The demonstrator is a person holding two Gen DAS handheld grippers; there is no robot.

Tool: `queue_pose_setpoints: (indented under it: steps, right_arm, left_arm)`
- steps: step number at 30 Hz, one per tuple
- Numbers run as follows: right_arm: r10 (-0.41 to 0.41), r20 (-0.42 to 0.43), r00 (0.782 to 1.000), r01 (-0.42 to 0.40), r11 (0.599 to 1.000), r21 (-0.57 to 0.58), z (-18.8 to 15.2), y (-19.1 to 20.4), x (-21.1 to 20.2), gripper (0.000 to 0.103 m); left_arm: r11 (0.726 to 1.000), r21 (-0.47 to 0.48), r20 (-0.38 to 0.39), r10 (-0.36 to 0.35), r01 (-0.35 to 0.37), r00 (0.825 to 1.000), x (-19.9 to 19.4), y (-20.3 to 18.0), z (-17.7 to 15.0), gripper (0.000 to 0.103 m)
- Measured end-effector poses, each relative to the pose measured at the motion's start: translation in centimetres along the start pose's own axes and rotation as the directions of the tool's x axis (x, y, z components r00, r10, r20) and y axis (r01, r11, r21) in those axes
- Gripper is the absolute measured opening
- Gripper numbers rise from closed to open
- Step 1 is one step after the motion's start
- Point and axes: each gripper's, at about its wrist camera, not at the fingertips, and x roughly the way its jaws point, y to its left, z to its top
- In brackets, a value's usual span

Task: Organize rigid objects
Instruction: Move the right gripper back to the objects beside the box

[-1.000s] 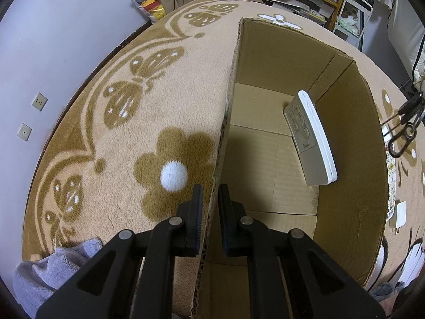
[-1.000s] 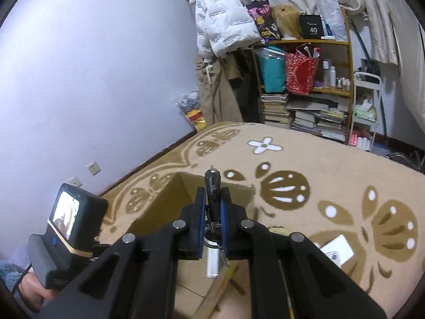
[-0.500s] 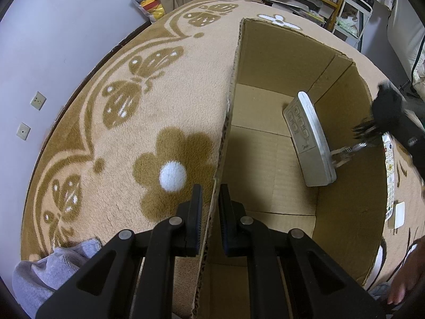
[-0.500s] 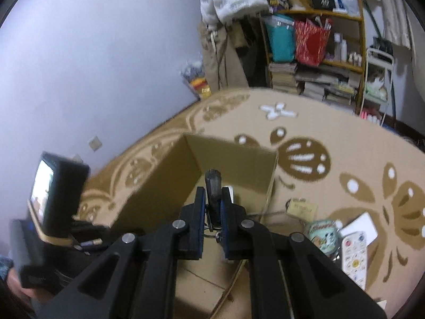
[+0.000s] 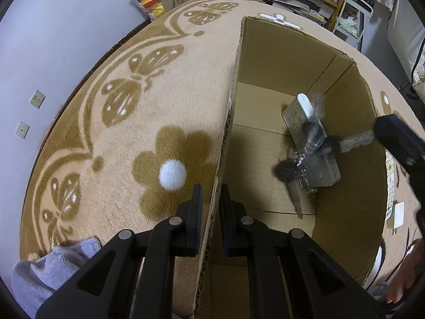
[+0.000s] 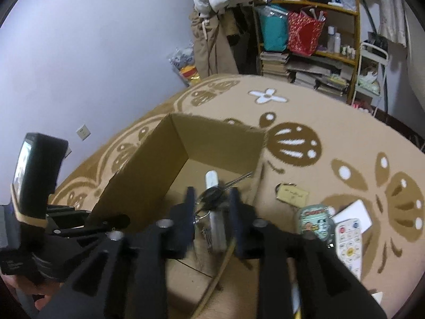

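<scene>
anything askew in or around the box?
Yes: the white remote leans tilted against the cardboard box wall instead of lying flat, and the blurred key bunch sits on it. Nothing is visibly damaged.

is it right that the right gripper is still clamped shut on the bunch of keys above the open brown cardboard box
Not quite. The right gripper is open: the right wrist view shows its jaws spread wide, with the bunch of keys loose between them, blurred, apparently dropping. It is above the open brown cardboard box, as you said.
</scene>
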Motion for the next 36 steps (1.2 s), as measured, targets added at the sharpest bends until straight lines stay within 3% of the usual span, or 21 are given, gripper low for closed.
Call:
queue_pose_setpoints:
  steps: [2, 8, 19, 30, 36]
  right_arm:
    - [-0.016, 0.015, 1.000, 0.015, 1.000, 0.011, 0.1, -0.5, -0.8, 0.064]
    - [-0.069, 0.006, 0.998, 0.069, 0.996, 0.063, -0.2, -3.1, -2.6, 0.098]
    - [-0.110, -0.117, 0.987, 0.131, 0.974, 0.186, -3.7, -7.2, -2.9, 0.101]
    - [-0.120, -0.234, 0.965, 0.187, 0.939, 0.288, -7.4, -9.7, -2.3, 0.101]
    - [-0.119, -0.315, 0.942, 0.215, 0.932, 0.291, -9.5, -10.4, -1.6, 0.100]
  left_arm:
    - [1.000, -0.002, 0.000, -0.002, 0.002, 1.000, 0.0, 0.1, 0.0, 0.011]
    - [1.000, -0.001, 0.000, -0.001, 0.001, 1.000, 0.0, 0.2, -0.1, 0.011]
    - [1.000, -0.002, 0.000, -0.001, 0.001, 1.000, 0.0, 0.2, -0.1, 0.012]
    - [1.000, 0.001, -0.002, 0.005, -0.005, 1.000, 0.1, 0.2, -0.2, 0.012]
    - [1.000, 0.001, -0.003, 0.005, -0.005, 1.000, 0.1, 0.2, -0.2, 0.013]
